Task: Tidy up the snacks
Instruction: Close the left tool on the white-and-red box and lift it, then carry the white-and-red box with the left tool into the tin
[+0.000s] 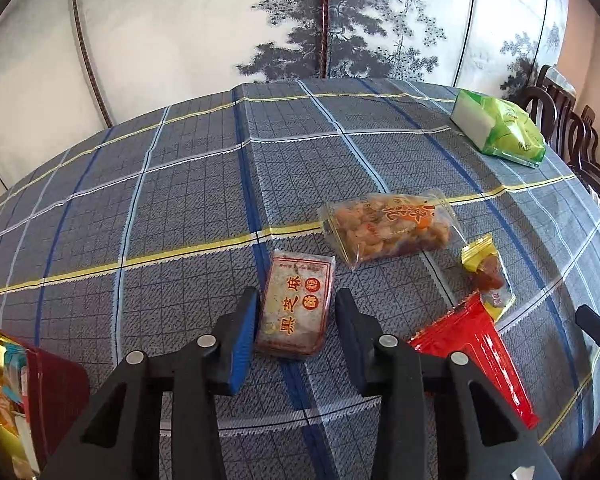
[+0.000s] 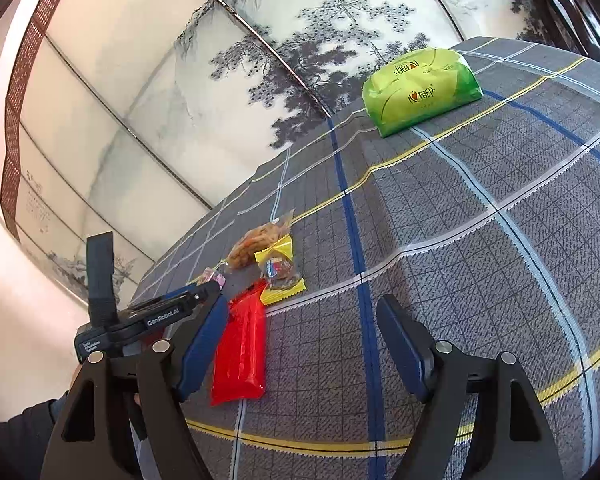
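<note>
- The plaid tablecloth (image 1: 180,184) is the landmark: a coarse woven grey cloth crossed by blue, white and yellow stripes, lying over a round table.
- Near the middle of that cloth lies the sesame-cake pack (image 1: 296,308), a flat rectangular block in clear film with red characters on a pale speckled label.
- The left gripper (image 1: 296,320) has its black fingers and blue pads on either side of this pack. The left pad touches its edge, but a sliver of cloth shows before the right pad, so the jaws are narrow and not pressed shut on it.
- Just beyond the pack on the cloth is the clear bag of fried snacks (image 1: 388,228), lumpy and crinkled, orange-brown inside.
- Right of that bag sits the small yellow packet (image 1: 488,276) with zigzag ends and dark brown pieces behind a clear window. Touching its near end is the red foil pouch (image 1: 480,352), long, glossy and smooth.
- At the cloth's far right edge rests the green bag (image 1: 504,128), puffy and shiny, with one white end.
- The right gripper (image 2: 304,344) hovers over bare cloth with its jaws wide apart and nothing between them; the red foil pouch lies just beside its left finger.
- At the cloth's near left edge a dark red box (image 1: 56,392) holds colourful gold-printed packets.
- Behind the table stands a folding screen (image 1: 340,20) of pale panels painted with ink pines.
</note>
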A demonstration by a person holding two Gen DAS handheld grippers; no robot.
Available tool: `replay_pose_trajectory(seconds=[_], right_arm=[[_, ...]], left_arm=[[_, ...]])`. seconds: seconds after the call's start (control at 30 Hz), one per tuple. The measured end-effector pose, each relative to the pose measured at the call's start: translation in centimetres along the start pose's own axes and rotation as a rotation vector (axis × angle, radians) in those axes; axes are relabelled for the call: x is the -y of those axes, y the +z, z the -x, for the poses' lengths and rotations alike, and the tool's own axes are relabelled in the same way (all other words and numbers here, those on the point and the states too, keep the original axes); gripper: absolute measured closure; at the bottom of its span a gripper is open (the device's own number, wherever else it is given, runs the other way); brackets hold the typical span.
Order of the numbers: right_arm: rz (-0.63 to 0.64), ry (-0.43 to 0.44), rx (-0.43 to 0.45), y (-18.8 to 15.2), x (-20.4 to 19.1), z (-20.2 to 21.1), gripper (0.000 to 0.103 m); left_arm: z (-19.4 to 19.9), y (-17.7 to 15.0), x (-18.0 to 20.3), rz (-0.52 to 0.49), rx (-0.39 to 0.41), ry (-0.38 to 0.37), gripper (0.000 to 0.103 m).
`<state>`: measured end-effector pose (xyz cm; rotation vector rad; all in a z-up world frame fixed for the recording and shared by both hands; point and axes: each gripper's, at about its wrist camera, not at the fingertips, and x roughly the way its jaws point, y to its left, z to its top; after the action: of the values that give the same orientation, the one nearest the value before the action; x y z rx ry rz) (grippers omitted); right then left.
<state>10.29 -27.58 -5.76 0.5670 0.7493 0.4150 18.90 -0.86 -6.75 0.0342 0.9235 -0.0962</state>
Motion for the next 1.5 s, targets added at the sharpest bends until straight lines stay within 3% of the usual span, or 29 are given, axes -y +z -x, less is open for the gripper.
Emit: replay_pose_trajectory(seconds=[0.07, 0.17, 0.7, 1.07, 1.5], right_arm=[[0.001, 0.001, 0.0, 0.0, 0.0, 0.0, 0.026], [0.002, 0.002, 0.001, 0.0, 0.0, 0.0, 0.026], [-0.01, -0.031, -0.019, 0.2, 0.1, -0.5, 0.025], [-0.015, -0.06, -0.036, 0.3, 0.2, -1.0, 0.023], [-0.014, -0.06, -0.036, 0.3, 0.1, -1.1, 0.022]], left_arm=[[-0.3, 0.0, -0.2, 0.002, -0.014, -0.014, 0.077], [0.1, 0.1, -0.2, 0.002, -0.004, -0.006, 0.078], [7.3, -1.8, 1.1, -0.089, 0.106, 0.193, 0.078], [11.4, -3.4, -4.8, -0.043, 0.147, 0.299, 0.078], [13.5, -6.0, -11.8, 0.044, 0.124, 0.376, 0.078]])
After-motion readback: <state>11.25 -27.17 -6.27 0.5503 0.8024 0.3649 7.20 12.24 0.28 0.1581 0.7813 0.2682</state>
